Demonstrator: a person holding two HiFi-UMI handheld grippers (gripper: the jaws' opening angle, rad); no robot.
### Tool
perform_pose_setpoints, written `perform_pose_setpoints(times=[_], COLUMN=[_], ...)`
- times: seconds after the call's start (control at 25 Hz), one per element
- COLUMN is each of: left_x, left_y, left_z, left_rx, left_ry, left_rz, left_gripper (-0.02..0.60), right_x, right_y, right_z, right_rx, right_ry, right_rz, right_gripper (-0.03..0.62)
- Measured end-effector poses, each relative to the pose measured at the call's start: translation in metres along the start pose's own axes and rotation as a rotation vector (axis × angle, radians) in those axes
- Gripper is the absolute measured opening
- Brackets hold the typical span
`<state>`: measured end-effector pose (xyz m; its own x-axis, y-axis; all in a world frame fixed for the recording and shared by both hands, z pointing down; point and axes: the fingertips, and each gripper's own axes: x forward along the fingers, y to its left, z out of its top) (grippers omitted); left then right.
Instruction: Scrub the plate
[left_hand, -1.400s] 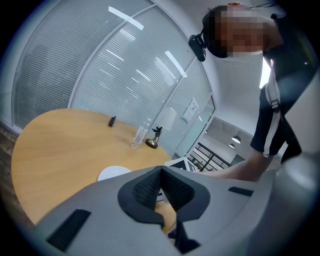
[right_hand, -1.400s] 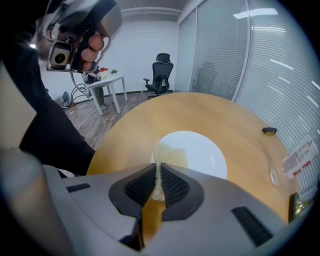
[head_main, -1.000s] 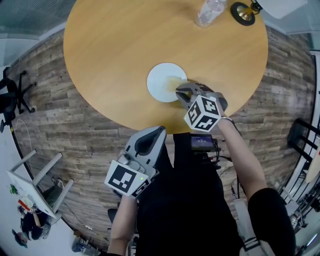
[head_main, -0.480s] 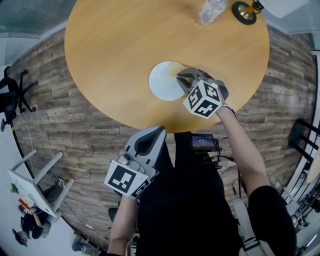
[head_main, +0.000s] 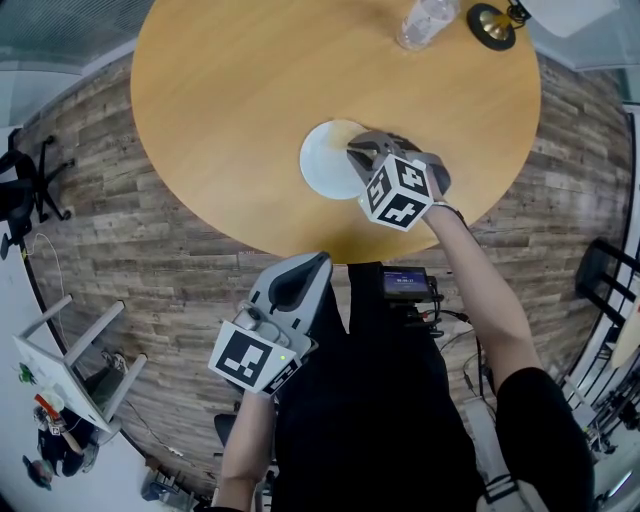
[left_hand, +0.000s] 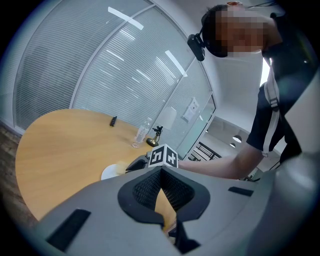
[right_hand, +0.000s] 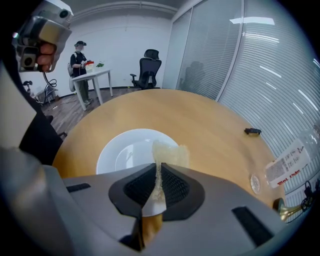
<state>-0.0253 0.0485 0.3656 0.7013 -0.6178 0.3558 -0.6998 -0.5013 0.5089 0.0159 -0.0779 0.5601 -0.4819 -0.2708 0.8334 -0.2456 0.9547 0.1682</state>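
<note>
A white plate (head_main: 322, 162) lies on the round wooden table (head_main: 230, 90), toward its near edge. My right gripper (head_main: 358, 152) reaches over the plate's right rim. It is shut on a thin yellowish sponge (right_hand: 170, 154), which sticks out past the jaws above the plate (right_hand: 120, 152). In its own view the right gripper (right_hand: 158, 166) points across the plate's right side. My left gripper (head_main: 317, 261) hangs off the table in front of the person's body, shut with nothing in it. In the left gripper view, the left gripper (left_hand: 161, 169) faces the plate (left_hand: 111, 171) from a distance.
A clear water bottle (head_main: 420, 22) and a small brass-coloured stand (head_main: 490, 25) are at the table's far edge. A small black object (right_hand: 252, 131) lies farther out on the tabletop. Beyond the table are an office chair (right_hand: 148, 67) and a person at a white desk (right_hand: 80, 60).
My right gripper has slid the sponge a little farther away along the plate's right side. The left gripper has stayed where it was.
</note>
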Motion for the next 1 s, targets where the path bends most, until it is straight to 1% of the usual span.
perform_pose_setpoints(times=[0.16, 0.32, 0.48, 0.56, 0.72, 0.8, 0.88, 1.0], left_x=[-0.003, -0.005, -0.004, -0.003, -0.004, -0.004, -0.005, -0.005], left_y=[0.002, 0.005, 0.005, 0.005, 0.005, 0.006, 0.006, 0.005], left_z=[0.001, 0.001, 0.001, 0.0, 0.001, 0.001, 0.001, 0.002], left_rx=[-0.001, -0.004, -0.004, -0.003, -0.005, -0.006, -0.006, -0.007], left_ry=[-0.001, -0.004, -0.006, -0.007, -0.008, -0.01, -0.012, -0.015], left_rz=[0.004, 0.01, 0.008, 0.006, 0.009, 0.01, 0.01, 0.01], left_gripper=[0.011, 0.011, 0.011, 0.011, 0.011, 0.011, 0.011, 0.011], right_x=[0.003, 0.005, 0.004, 0.003, 0.0, -0.002, -0.003, -0.006], right_y=[0.017, 0.029, 0.042, 0.049, 0.064, 0.072, 0.081, 0.092], right_z=[0.005, 0.007, 0.009, 0.009, 0.009, 0.01, 0.012, 0.016], right_rx=[-0.033, -0.077, -0.094, -0.137, -0.296, -0.347, -0.36, -0.348], right_ry=[0.002, 0.012, 0.008, 0.019, 0.055, 0.062, 0.057, 0.041], right_rz=[0.027, 0.017, 0.03, 0.028, 0.026, 0.035, 0.054, 0.086], right_gripper=[0.029, 0.029, 0.029, 0.029, 0.029, 0.029, 0.029, 0.029])
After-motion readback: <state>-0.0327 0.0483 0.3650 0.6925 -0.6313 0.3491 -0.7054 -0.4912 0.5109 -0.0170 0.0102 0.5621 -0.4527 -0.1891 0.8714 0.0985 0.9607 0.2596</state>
